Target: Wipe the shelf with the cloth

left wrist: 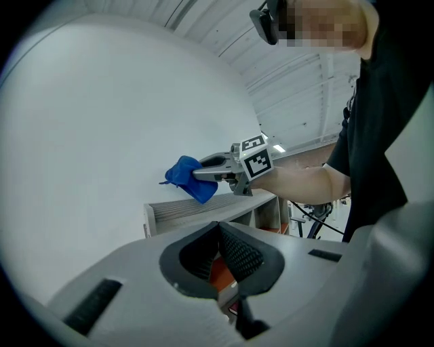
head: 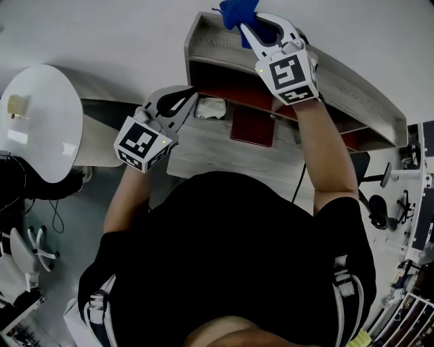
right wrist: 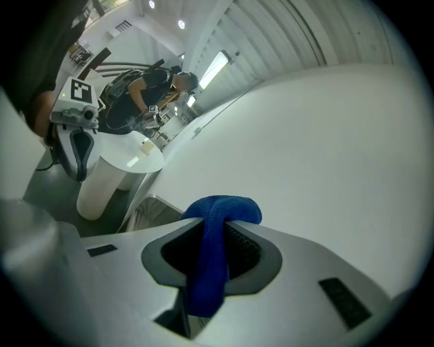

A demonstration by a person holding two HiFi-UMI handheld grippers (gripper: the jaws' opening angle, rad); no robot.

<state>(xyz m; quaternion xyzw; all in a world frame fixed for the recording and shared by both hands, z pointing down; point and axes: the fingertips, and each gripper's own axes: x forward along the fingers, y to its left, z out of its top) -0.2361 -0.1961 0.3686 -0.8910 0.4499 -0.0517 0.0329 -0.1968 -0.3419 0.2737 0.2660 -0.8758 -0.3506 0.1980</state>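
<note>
A grey wooden shelf (head: 352,95) stands against the white wall, with red-lined compartments below its top board. My right gripper (head: 249,24) is shut on a blue cloth (head: 239,12) and holds it over the left end of the shelf top (left wrist: 196,207). In the right gripper view the blue cloth (right wrist: 211,261) hangs pinched between the jaws. My left gripper (head: 184,95) hovers lower at the shelf's left end, its jaws closed together with nothing between them (left wrist: 218,227). From the left gripper view the right gripper (left wrist: 203,173) with the cloth (left wrist: 188,177) shows above the shelf.
A round white table (head: 37,118) stands at the left. A dark red book (head: 252,127) and a crumpled white item (head: 211,107) lie on the lower shelf board. An office chair (head: 380,203) and clutter sit at the right.
</note>
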